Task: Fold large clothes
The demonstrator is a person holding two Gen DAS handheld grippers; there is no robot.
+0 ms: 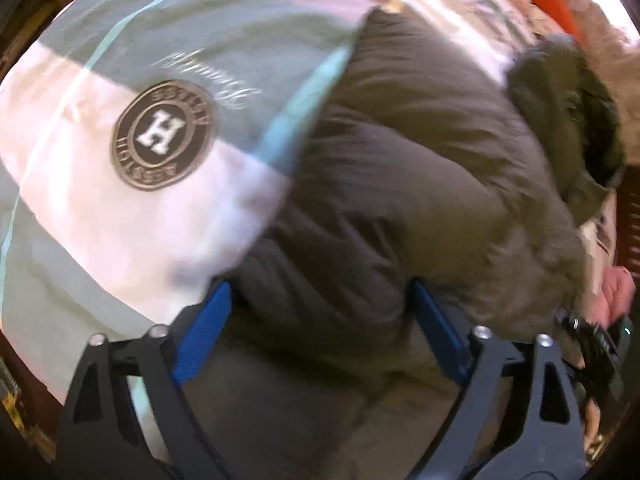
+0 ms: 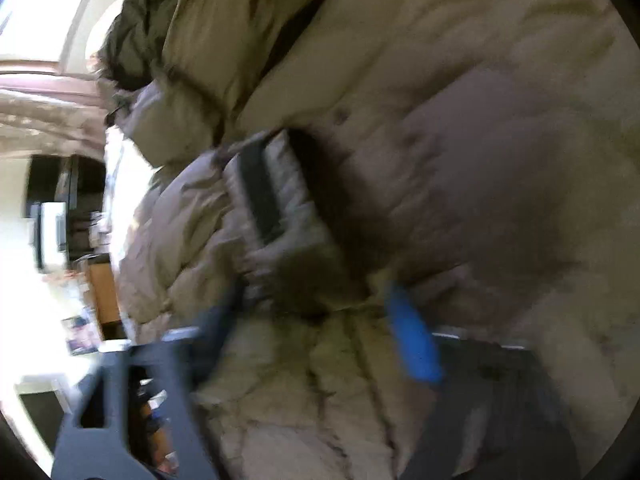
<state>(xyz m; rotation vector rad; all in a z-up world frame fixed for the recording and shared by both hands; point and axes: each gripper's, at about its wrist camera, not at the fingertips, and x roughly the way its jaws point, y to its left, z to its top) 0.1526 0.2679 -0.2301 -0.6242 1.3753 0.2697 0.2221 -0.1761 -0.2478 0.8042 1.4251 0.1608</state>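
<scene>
Left gripper (image 1: 320, 320): jaws wide, coat (image 1: 400, 200) bulging between, unclamped.
Right gripper (image 2: 316, 320): wide apart over coat (image 2: 400, 120).
Beside: logo bedding (image 1: 120, 140).

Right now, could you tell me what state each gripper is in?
Left gripper: open, jaws around a fold of the olive jacket.
Right gripper: open, jaws wide over the jacket's cuff.

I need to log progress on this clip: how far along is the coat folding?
Early to midway. The coat lies bunched on the bedspread, hood crumpled. A cuffed sleeve seems laid across the body. Both the left gripper and right gripper look open around padding. No tidy fold shows, so most remains.
</scene>
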